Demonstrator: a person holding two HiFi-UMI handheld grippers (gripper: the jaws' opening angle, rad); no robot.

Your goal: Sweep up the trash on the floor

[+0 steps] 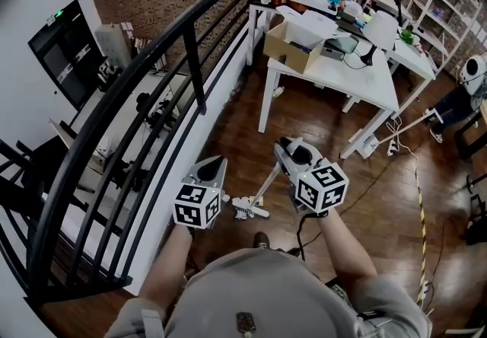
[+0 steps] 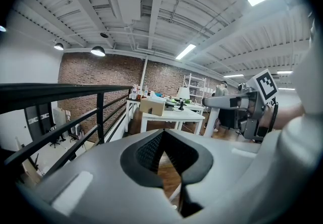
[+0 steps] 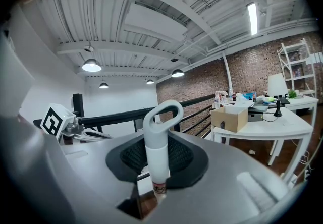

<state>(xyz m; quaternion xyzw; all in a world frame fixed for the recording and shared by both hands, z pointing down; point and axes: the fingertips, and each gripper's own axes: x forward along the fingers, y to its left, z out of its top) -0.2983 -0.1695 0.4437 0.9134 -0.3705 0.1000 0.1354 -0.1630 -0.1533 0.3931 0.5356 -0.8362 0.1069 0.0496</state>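
My right gripper [image 1: 284,148] [image 3: 157,143] is shut on the white handle of a broom [image 3: 157,137], whose loop end stands up above the jaws. In the head view the broom's thin pole [image 1: 266,181] slants down to a white head [image 1: 251,209] on the wooden floor, between the two grippers. My left gripper [image 1: 216,163] [image 2: 161,135] is held level beside the railing with its jaws closed tip to tip and nothing between them. A small white scrap [image 1: 278,91] lies on the floor under the near table.
A black metal railing [image 1: 152,62] runs along the left, with a drop to a lower level beyond it. White tables [image 1: 365,78] with a cardboard box [image 1: 293,46], a lamp and clutter stand ahead. Cables and a yellow striped line [image 1: 421,207] cross the floor at right.
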